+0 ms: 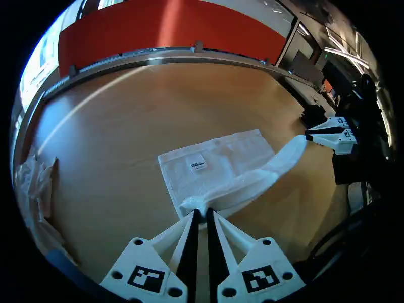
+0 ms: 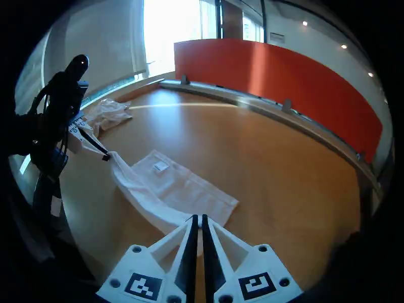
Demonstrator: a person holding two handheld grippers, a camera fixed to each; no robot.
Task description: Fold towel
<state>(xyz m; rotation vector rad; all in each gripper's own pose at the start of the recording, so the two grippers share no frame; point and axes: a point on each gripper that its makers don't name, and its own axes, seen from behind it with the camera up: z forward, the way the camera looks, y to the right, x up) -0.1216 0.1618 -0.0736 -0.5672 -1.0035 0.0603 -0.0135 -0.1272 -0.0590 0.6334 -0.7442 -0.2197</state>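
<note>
A white towel [image 1: 222, 161] with a small label lies on the wooden table [image 1: 126, 131]; its near edge is lifted off the wood. My left gripper [image 1: 201, 212] is shut on one lifted corner. At the far right of the left gripper view my right gripper [image 1: 308, 136] pinches the other corner, and the raised edge stretches between the two. In the right gripper view the towel [image 2: 177, 189] spreads ahead. There my right gripper [image 2: 198, 218] is shut on its near corner, while my left gripper [image 2: 105, 157] holds the far corner at the left.
An orange partition [image 1: 166, 28] with a metal rail runs along the table's far edge. More crumpled white cloth [image 1: 33, 184] lies at the table's left side, and that cloth [image 2: 108, 113] lies beyond my left gripper. Dark office gear [image 1: 358, 106] stands at the right.
</note>
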